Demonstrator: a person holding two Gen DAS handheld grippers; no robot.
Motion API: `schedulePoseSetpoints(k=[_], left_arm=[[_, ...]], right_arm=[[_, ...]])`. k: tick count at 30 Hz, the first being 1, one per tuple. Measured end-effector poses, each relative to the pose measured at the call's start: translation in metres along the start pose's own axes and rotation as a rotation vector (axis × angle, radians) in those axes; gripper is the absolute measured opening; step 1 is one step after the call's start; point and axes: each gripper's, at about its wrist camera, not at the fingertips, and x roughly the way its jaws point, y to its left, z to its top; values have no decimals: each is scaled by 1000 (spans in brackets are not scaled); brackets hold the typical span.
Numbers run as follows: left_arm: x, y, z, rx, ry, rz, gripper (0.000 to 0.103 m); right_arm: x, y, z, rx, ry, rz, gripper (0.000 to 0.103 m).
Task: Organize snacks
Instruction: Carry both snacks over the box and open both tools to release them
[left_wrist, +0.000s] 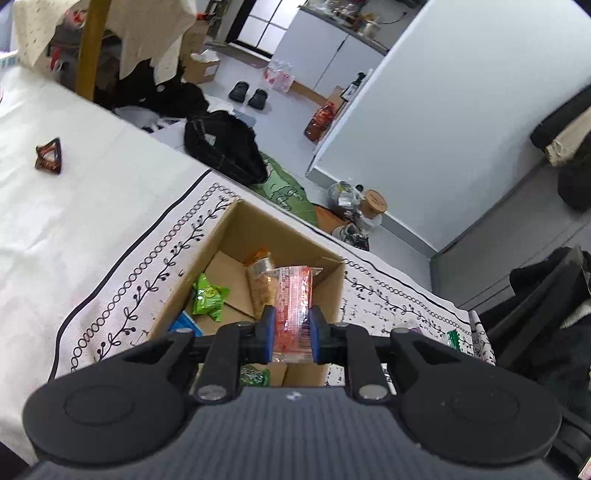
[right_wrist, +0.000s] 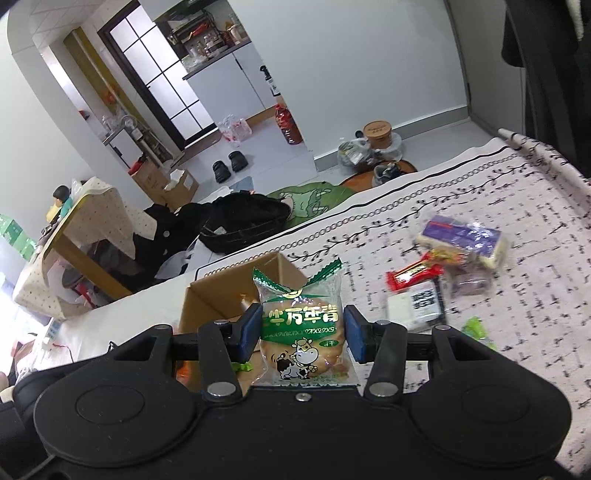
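A clear red-printed snack packet (left_wrist: 293, 306) is clamped in the left gripper (left_wrist: 291, 325) above the cardboard box (left_wrist: 236, 229). A green cow-printed biscuit packet (right_wrist: 303, 328) is gripped by the right gripper (right_wrist: 301, 332), the box just beyond; loose snacks (right_wrist: 443, 266) are scattered far right on the patterned cloth (right_wrist: 517, 192).

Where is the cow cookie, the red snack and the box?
cow cookie packet (right_wrist: 301, 334): right wrist view, on its green label.
red snack packet (left_wrist: 293, 306): left wrist view, on its clear red middle.
cardboard box (left_wrist: 258, 229): left wrist view, on its inner far wall.
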Motion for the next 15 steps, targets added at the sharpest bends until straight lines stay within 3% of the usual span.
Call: schedulePoseSetpoints(k=[15], left_arm=[[26, 29, 3, -71, 76, 52, 21]], right_arm=[[39, 45, -4, -21, 46, 64, 47]])
